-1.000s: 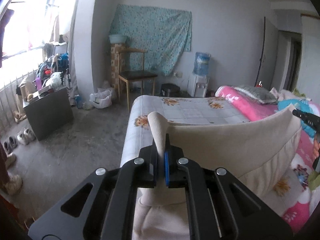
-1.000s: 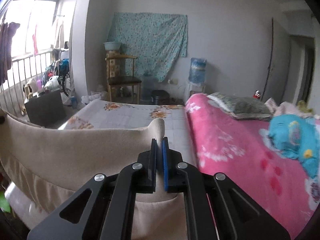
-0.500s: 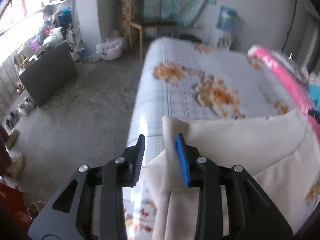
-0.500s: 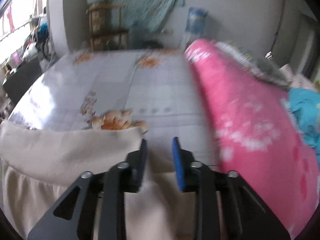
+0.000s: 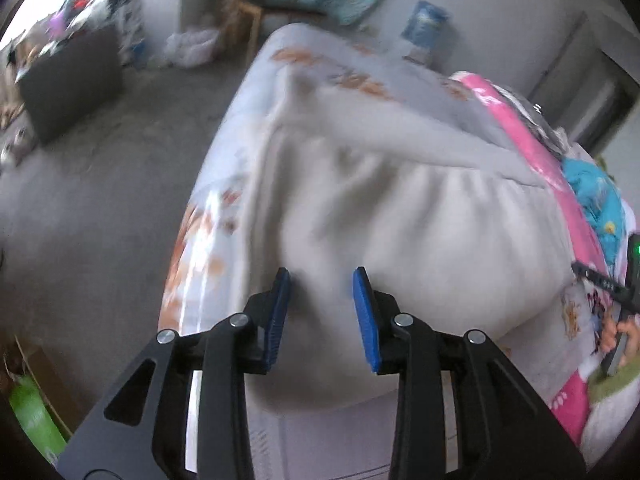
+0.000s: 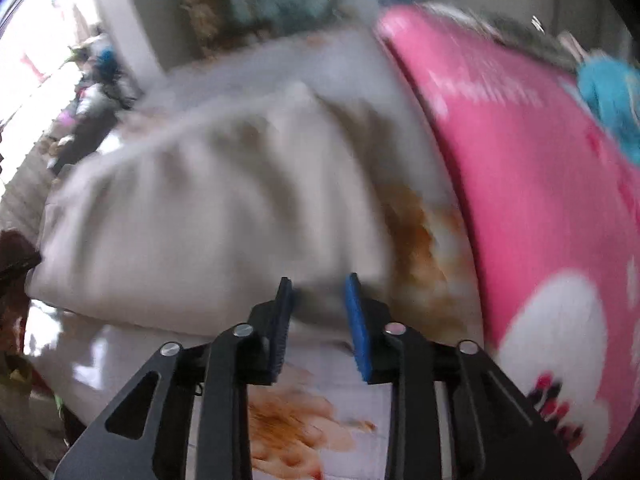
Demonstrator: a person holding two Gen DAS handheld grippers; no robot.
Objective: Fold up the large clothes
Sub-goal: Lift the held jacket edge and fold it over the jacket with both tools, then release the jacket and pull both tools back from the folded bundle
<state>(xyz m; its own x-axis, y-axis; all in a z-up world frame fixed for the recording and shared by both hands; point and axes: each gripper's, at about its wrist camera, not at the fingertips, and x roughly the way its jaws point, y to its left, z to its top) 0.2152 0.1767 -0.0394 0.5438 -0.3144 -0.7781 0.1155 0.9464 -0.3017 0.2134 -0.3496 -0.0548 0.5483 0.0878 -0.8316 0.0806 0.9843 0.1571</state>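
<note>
Both grippers have let go of the cream garment (image 5: pixel 400 216) they pinched a second ago: then its upper edge was clamped and held taut above the bed, now it lies slumped on the floral bedsheet (image 5: pixel 208 240).

Left gripper (image 5: pixel 322 280): jaws have just been opening and stand apart, blue ribbed pads (image 5: pixel 366 312) spread, nothing pressed between them. Cloth shows through the gap but touches neither pad as far as the blur allows.

Right gripper (image 6: pixel 318 284): jaws opened, then closed back a little within the last half second. They stand apart, pads clear of the fabric; the garment's near edge lies just beyond the fingertips.

Garment: soft, matte, thick knit-like cloth, cream to off-white. In the right wrist view (image 6: pixel 208 200) it forms a rounded heap with long parallel gathers running away from the camera. A flatter band lies across its far side in the left wrist view.

Bedsheet: pale, smooth, slightly glossy, with orange flower prints (image 6: pixel 420 240). Pink blanket (image 6: pixel 540 180) with white shapes lies beside the garment on the right, and a turquoise bundle (image 6: pixel 612 92) rests on it farther back.

Both views are motion-blurred; fine texture is not readable. Grey concrete floor (image 5: pixel 100 200) left of the bed.
</note>
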